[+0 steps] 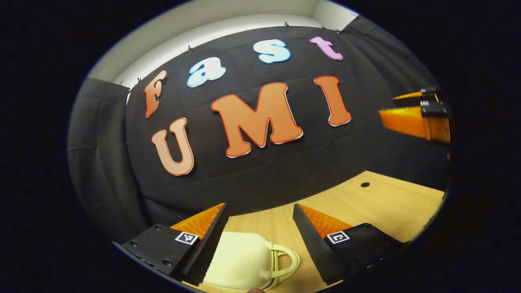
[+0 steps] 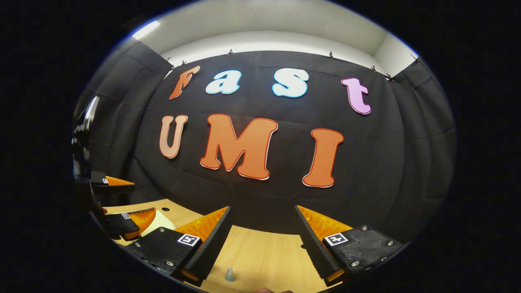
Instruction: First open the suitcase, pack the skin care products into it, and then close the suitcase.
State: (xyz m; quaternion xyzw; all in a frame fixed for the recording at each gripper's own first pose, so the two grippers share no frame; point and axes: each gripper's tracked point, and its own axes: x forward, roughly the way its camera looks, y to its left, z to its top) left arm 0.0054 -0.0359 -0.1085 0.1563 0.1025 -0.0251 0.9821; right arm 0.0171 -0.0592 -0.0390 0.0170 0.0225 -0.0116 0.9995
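- Low in the left gripper view, between the left tool's two fingers, lies the suitcase, a small pale cream case with rounded corners, resting flat on the counter and looking closed.
- Its looped handle points toward the right side of that view, just short of the right-hand finger.
- Left tool stands wide open above the case; its left-hand finger overlaps the case's edge in the picture, but whether it touches I cannot tell, and nothing is pinched.
- Right gripper view catches that same left tool far at the left edge, fingers spread, with a pale corner of the suitcase peeking out beside it.
- Right tool is also wide open and holds nothing, hovering over bare wood.
- Small pale blue-grey cone-shaped cap or bottle tip sits on the counter low between the right tool's fingers; too small to say what it is.
- Right tool appears at the right edge of the left gripper view, raised well above the counter.
- Counter is light wood with a small dark round hole toward the back.
- Black cloth booth wall stands behind, with a white wall above.
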